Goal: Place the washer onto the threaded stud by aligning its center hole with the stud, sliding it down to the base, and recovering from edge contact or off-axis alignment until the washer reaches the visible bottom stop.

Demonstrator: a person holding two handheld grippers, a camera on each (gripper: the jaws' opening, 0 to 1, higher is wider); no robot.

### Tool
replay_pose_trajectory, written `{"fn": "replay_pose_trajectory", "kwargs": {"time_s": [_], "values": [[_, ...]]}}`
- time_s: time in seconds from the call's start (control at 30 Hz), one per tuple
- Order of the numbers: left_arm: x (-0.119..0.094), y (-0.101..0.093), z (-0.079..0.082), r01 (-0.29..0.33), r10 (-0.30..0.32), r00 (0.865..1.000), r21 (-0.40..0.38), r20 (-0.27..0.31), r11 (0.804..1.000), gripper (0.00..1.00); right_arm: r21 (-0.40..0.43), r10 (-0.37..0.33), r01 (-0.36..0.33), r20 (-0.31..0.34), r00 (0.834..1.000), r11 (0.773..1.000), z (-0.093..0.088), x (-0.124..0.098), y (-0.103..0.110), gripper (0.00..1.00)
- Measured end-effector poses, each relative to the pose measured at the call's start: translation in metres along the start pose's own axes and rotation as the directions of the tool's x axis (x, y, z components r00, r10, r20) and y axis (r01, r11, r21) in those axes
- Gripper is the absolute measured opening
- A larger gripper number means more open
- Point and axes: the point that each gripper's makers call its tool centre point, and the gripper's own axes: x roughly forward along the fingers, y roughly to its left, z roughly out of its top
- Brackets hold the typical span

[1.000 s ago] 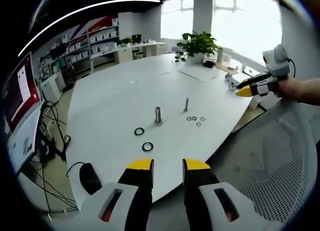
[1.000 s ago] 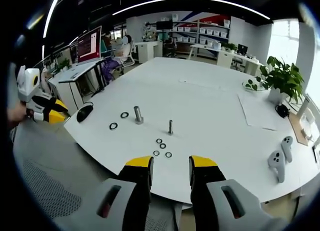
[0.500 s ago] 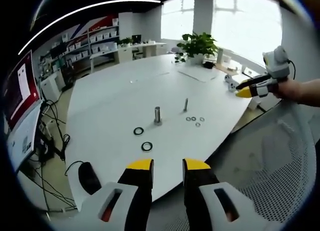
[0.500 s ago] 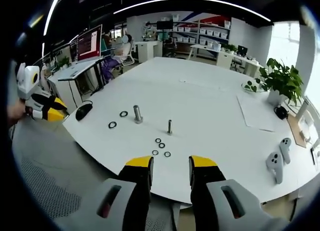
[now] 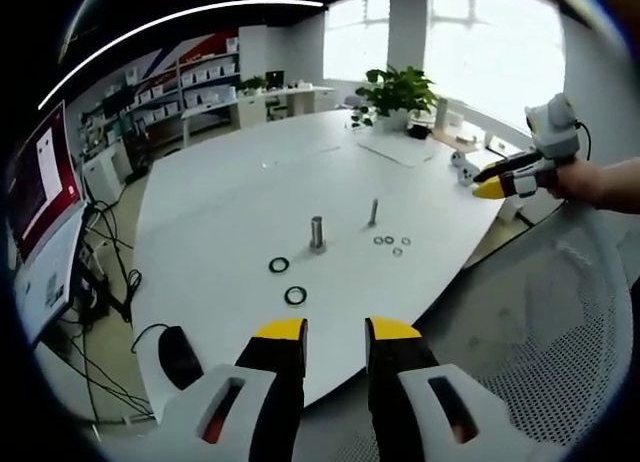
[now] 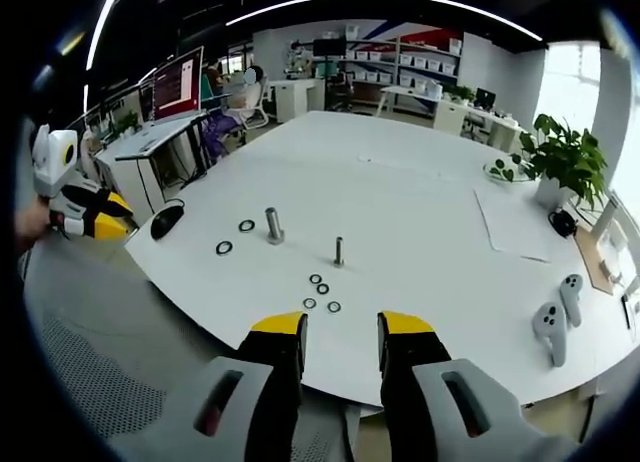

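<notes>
White desk (image 6: 420, 212) carries 4 small steel washers (image 6: 320, 290) near its front edge, just beside the thin threaded stud (image 6: 339, 252). Right claw (image 6: 341, 334) and left claw (image 5: 336, 334) hover spread, empty; reaching for 1 washer comes next.

Place: a big open office or lab room.
Table: a large white table (image 6: 400, 192) stands in the middle.
Shelves: racks with boxes (image 6: 425, 67) line the far wall.
Screens: a monitor (image 6: 177, 87) sits on a side desk (image 6: 150, 147).
Plant: a green plant (image 6: 562, 157) stands at the table's far edge.
Windows: big bright windows (image 5: 480, 42).
Chair: a mesh office chair (image 5: 560, 322) by the table's near edge.
</notes>
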Motion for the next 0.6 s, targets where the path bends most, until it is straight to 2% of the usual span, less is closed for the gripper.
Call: {"fn": "replay_pose_trajectory", "kwargs": {"time_s": [0.4,0.6], "values": [[0.0001,0.0016,-0.0011,-0.009,0.009,1.000,0.003,-0.002,1.000,0.21,-0.016,0.000,0.000,-0.016,1.000,1.000,-0.0023,0.0017,0.0008,0.31],[0.0006,0.0000,-0.0006,-0.003,0.003,1.000,0.005,-0.003,1.000,0.21,0.010,-0.009,0.010,-0.008,1.000,1.000,-0.0024,0.0000,-0.0029,0.31]]}}
